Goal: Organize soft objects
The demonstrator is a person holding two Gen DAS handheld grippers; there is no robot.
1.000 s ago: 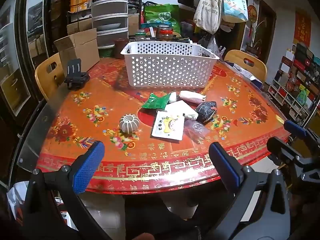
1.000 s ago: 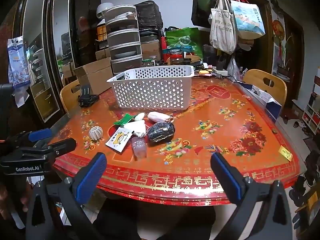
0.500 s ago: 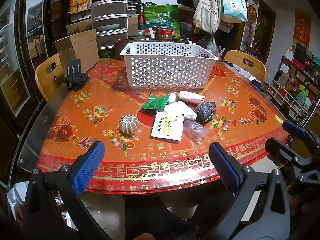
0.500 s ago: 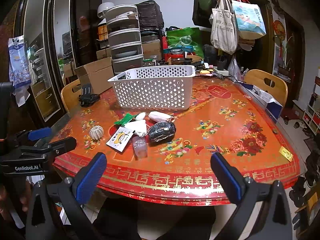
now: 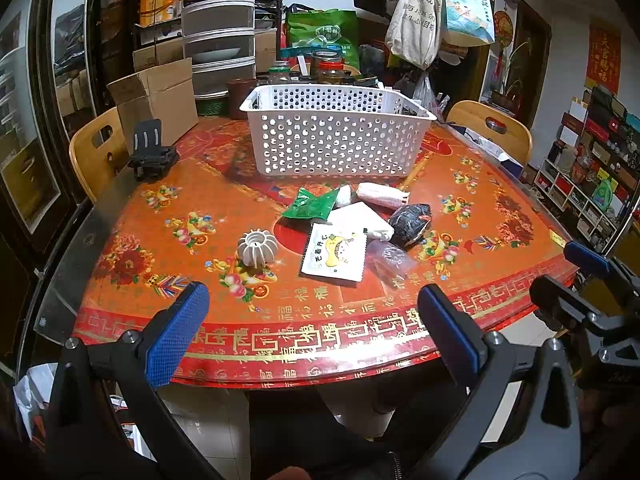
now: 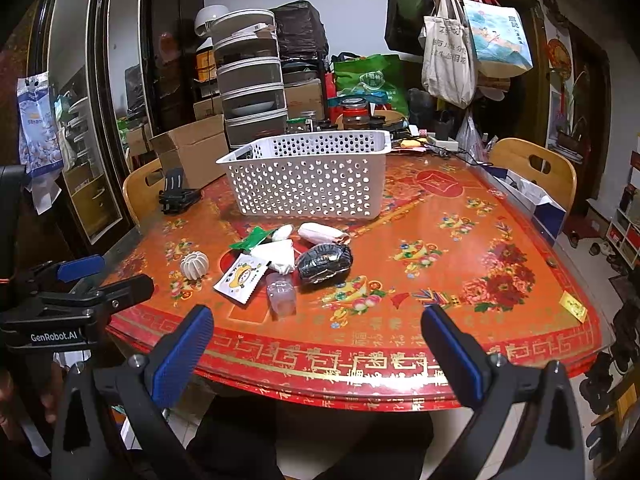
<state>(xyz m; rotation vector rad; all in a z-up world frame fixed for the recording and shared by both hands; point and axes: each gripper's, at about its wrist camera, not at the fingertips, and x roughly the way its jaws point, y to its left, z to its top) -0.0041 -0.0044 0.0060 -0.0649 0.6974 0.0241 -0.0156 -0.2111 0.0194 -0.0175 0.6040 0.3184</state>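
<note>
Cluttered shelves, hanging bags and stacked boxes ring a red floral table [image 5: 168, 208], and the soft things lie in a loose heap near its middle, just in front of a white perforated basket [image 5: 336, 136].

At the heap's near side lies a white sachet [image 5: 334, 254] with a yellow cartoon, flat on the table. A clear pouch [image 5: 390, 258] sits just right of it. Behind the sachet is a folded white cloth [image 5: 360, 220], touching a dark bundle [image 5: 410, 220] on its right. Farther back lie a green packet [image 5: 310, 205], a small white lump [image 5: 344, 196] and a pale pink roll [image 5: 382, 195], all close to the basket's front wall but apart from it. A ribbed grey ball [image 5: 258, 247] stands alone, left of the heap. How full the basket is cannot be told from these views.

Toward the table's far left edge rests a black clamp stand [image 5: 150, 156], with a cardboard box [image 5: 158, 100] behind it.

Both tongs hang over the near edge of the table, well short of the heap. On the left gripper [image 5: 310, 334] the blue pads are spread wide with nothing between them. On the right gripper [image 6: 318, 354] the jaws gape just as wide, likewise holding nothing.
</note>
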